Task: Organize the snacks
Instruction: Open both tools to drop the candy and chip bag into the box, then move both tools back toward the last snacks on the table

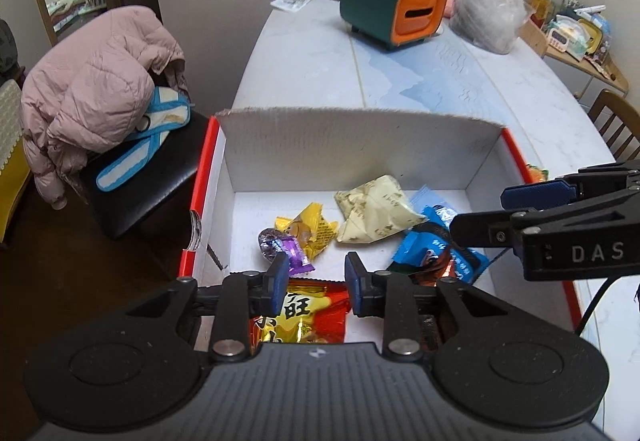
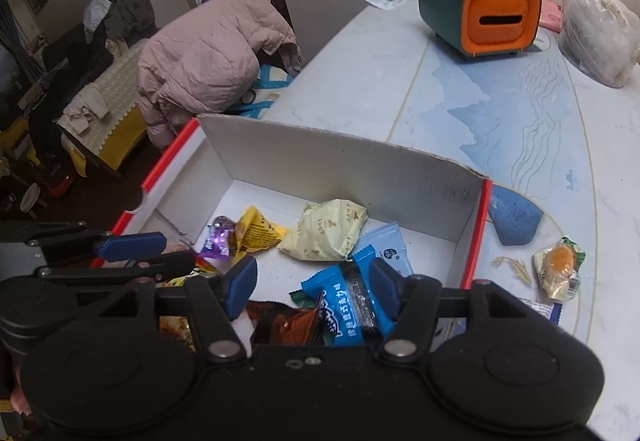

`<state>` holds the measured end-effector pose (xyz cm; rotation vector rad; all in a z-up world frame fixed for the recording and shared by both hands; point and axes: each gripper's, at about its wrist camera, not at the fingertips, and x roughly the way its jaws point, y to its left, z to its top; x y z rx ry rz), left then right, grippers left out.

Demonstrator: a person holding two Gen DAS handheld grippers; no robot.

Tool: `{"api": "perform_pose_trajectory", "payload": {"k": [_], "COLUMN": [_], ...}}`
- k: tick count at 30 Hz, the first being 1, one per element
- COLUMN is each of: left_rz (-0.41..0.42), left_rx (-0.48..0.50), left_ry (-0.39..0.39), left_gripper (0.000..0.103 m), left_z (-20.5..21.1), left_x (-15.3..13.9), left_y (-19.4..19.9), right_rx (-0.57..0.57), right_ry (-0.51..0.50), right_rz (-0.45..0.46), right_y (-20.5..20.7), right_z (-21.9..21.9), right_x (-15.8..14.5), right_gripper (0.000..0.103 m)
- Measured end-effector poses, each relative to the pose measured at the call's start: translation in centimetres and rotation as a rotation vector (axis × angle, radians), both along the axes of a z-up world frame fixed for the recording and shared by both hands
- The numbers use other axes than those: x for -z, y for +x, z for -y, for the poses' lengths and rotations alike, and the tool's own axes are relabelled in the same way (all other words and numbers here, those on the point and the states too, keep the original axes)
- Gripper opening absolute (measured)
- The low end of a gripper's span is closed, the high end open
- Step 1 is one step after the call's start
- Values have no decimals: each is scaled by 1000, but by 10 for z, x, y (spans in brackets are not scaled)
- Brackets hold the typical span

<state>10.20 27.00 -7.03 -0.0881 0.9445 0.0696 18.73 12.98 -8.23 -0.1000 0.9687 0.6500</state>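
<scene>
Open, empty left gripper (image 1: 318, 283) and right gripper (image 2: 312, 287) over box (image 1: 360, 145); light, crinkly blue wrapper (image 2: 352, 305) best pinched mid-body.

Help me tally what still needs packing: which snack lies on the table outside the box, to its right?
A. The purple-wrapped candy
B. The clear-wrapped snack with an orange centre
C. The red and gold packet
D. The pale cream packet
B: in the right wrist view the clear-wrapped snack with an orange centre lies on the table past the red-edged box wall, while the other three are in the box.
</scene>
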Motion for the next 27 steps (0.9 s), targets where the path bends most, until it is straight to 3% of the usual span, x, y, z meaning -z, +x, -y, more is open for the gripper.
{"api": "perform_pose_trajectory", "payload": {"k": [1,3,4,9,12,15,18,23,27], "left_rz": [8,29,42,84,109,129,143,155,179], "left_rx": [2,5,9,29,37,53,72,99,104], "left_ry": [-3,-10,-14,-21,-31,-36,-38,-53,-74], "left_gripper": [35,51,53,55,66,68,68,68,76], "left_z": [2,5,7,19,27,38,50,72,92], "left_x": [-3,-9,-12,-27,-36,-43,-47,-50,-52], "left_y": [-2,-7,-9,-19,-25,-28,-32,-34,-35], "right_rx": [-1,-2,3,0,-8,-10,12,27,48], "right_ry": [6,27,35,80,97,110,126,140,130], "right_rz": [3,13,22,55,85,116,156,184,195], "right_y": [-3,-9,-13,-29,-40,-49,-59,-69,-70], "right_z": [3,10,13,34,48,64,84,119,146], "right_x": [-3,-8,-12,-29,-39,-48,-54,-58,-58], "right_gripper": [64,72,78,81,82,84,99,101,102]}}
